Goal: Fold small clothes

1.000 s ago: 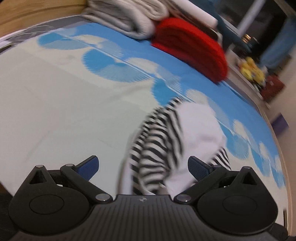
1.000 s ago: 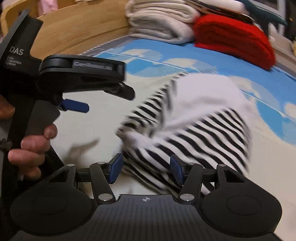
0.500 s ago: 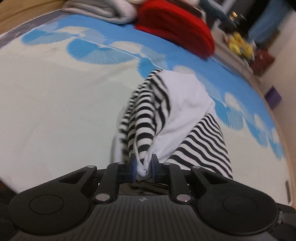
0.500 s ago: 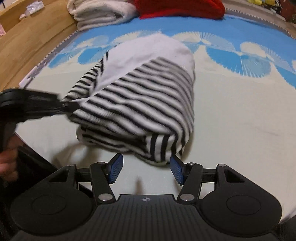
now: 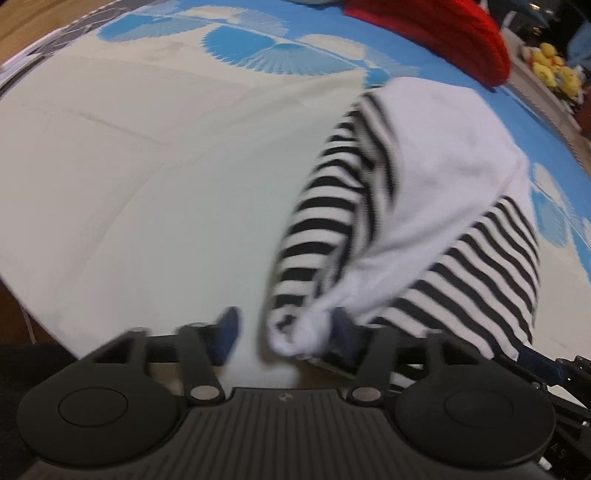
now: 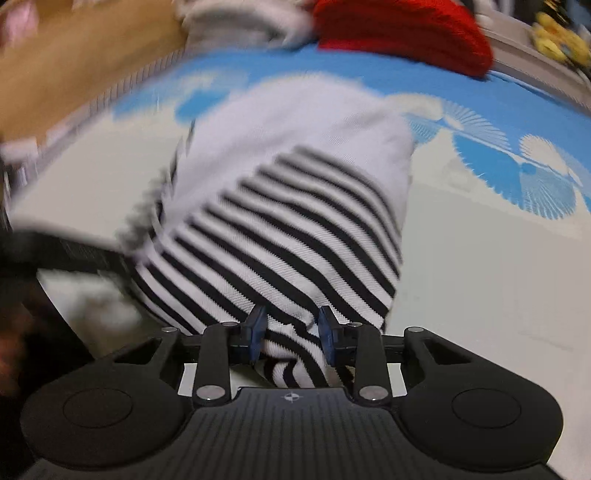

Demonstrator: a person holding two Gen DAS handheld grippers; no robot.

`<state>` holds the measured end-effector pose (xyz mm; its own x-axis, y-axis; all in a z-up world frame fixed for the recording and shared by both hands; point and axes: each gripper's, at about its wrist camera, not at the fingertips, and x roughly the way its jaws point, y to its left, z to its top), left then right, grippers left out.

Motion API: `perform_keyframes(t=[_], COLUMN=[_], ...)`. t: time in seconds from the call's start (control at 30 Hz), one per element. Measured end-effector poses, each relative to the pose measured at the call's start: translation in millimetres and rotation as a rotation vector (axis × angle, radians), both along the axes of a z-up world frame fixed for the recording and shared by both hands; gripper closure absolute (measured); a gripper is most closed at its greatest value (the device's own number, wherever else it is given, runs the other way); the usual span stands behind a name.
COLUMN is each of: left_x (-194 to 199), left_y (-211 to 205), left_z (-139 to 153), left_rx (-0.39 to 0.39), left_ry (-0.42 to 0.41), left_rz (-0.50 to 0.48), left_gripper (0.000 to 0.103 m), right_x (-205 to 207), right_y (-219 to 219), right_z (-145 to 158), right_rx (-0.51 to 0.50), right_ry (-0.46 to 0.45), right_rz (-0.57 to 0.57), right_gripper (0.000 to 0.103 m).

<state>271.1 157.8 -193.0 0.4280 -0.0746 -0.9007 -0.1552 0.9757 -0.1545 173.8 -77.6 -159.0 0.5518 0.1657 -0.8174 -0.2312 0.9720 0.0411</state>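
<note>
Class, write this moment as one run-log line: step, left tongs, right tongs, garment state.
step: fold striped top | left tongs: open, bunched corner between jaws | right tongs: around hem, grip unclear | top: bunched on mat

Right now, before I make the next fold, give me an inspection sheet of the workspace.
Surface: cream and blue sheet with a fan pattern, mostly bare on the left.
Job's things: striped garment, bunched, with a plain white part on top.
Clutter: red folded item and pale folded pile at the far edge, the pile blurred.
Grippers: left gripper open, a white bunch of fabric against one finger; right gripper closed on a striped fold.
Cables: nothing seen.
Surroundings: wooden board beside the sheet; yellow objects beyond it, too blurred to name.
</note>
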Motion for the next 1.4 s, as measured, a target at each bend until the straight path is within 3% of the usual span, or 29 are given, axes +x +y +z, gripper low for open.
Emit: perform_keyframes(t=[0.1, 0.17, 0.27, 0.4, 0.57, 0.77, 0.9, 1.0, 1.03, 1.1, 1.13, 1.17, 1.2, 1.3, 1.4], left_x=[-18.5, -25.5, -27.4, -24.6, -21.2, -21.1, -19.2, -16.9, -9.6, -7.9, -7.1, -3.2, 3.5, 31.7, 87.3], left_y=[20.3, 27.1, 31.1, 16.6, 2.6, 24.7, 33.9, 31.8, 29.6, 29.9, 29.7, 29.9, 29.9, 35.0, 38.0], left_z=[19.2, 30.2, 36.3, 30.9, 12.5, 0.2, -11.1, -12.8, -15.6, -14.5, -13.2, -12.7, -12.3, -13.0, -16.0], left_rx=[-0.041, -0.105, -0.234, -0.333, -0.299, -0.325, -0.400, -0.432, -0.427, -0.398, -0.374, -0.347, -0.314, -0.273, -0.229], left_ry=[-0.033, -0.051, -0.040, 0.035, 0.086, 0.087, 0.108, 0.087, 0.087, 0.069, 0.056, 0.051, 0.059, 0.101, 0.146], left_rz=[0.092, 0.130, 0.179, 0.195, 0.251, 0.388, 0.399, 0.386, 0.396, 0.406, 0.404, 0.399, 0.384, 0.315, 0.130], left_gripper=[0.026, 0.021, 0.020, 0.019, 0.019, 0.020, 0.040, 0.067, 0.070, 0.076, 0.077, 0.078, 0.079, 0.081, 0.082], right_x=[4.1, 7.2, 11.5, 48.1, 132.9, 233.0, 268.4, 290.9, 296.0, 303.2, 306.0, 308.2, 309.7, 308.5, 292.1], right_y=[-1.4, -11.7, -37.3, -74.1, -118.3, -131.8, -111.7, -91.0, -84.0, -73.3, -67.3, -61.7, -59.7, -61.1, -89.9], right_z=[9.1, 25.6, 57.1, 82.3, 80.9, 37.1, 15.3, -7.3, -14.0, -24.4, -27.7, -30.8, -34.7, -35.1, -27.4], right_rx=[0.020, 0.060, 0.118, 0.165, 0.192, 0.337, 0.433, 0.377, 0.356, 0.315, 0.292, 0.276, 0.296, 0.323, 0.373], right_ry=[0.019, 0.034, -0.033, -0.056, -0.024, 0.181, 0.247, 0.318, 0.328, 0.341, 0.332, 0.328, 0.351, 0.365, 0.300], right_rz=[0.022, 0.023, 0.005, -0.072, -0.200, -0.223, -0.157, -0.098, -0.080, -0.031, -0.004, 0.020, 0.040, 0.043, -0.025], right_gripper=[0.066, 0.047, 0.022, 0.019, 0.018, 0.018, 0.013, 0.007, 0.007, 0.015, 0.030, 0.056, 0.066, 0.075, 0.080])
